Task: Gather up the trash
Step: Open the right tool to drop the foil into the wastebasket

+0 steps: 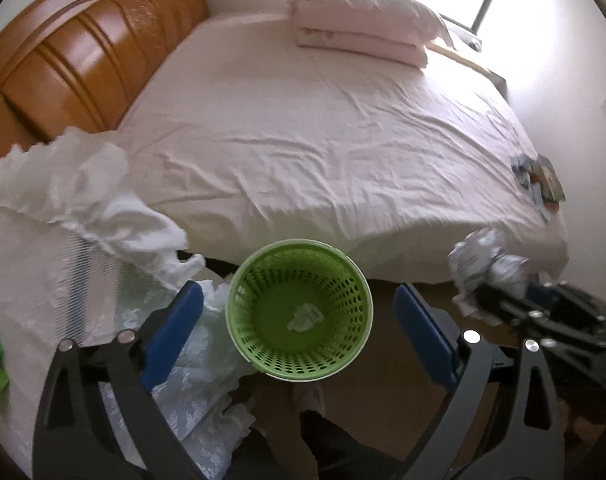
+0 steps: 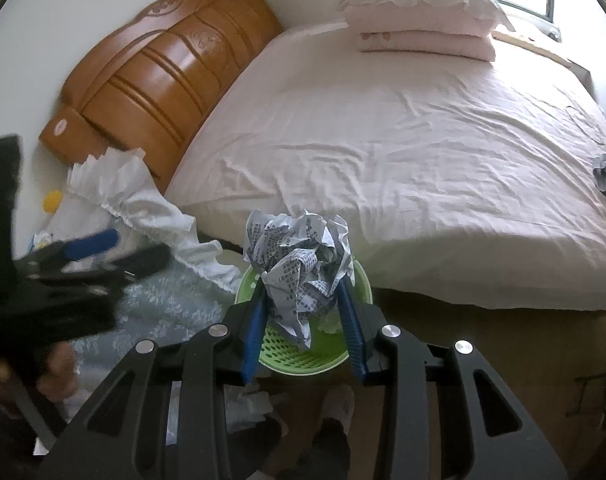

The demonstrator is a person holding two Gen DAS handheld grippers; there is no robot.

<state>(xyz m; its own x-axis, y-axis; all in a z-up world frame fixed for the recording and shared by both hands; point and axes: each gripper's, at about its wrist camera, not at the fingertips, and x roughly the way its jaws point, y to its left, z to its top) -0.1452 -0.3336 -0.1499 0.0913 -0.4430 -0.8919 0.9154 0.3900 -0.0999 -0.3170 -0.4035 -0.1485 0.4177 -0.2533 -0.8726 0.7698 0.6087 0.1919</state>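
A green perforated basket (image 1: 263, 344) stands on the floor at the bed's edge, with a small pale scrap (image 1: 305, 316) lying on its bottom. My left gripper (image 1: 299, 294) hangs over it, blue pads wide open and nothing between them. At the right edge of the left wrist view, my right gripper (image 1: 515, 300) is shut on a crumpled ball of printed paper (image 1: 479, 256). The right wrist view shows that paper ball (image 2: 299, 256) pinched in the right gripper (image 2: 301, 282) above the basket (image 2: 303, 356), with the open left gripper (image 2: 141, 244) to the left.
A bed with a wrinkled pink sheet (image 1: 323, 128) fills the background, folded quilts and a pillow (image 1: 359, 24) at its far side. Colourful wrappers (image 1: 539, 180) lie near its right edge. A lace-covered stand (image 1: 43, 280) sits left, by the wooden headboard (image 1: 83, 52). A person's slippered foot (image 2: 339, 400) is below.
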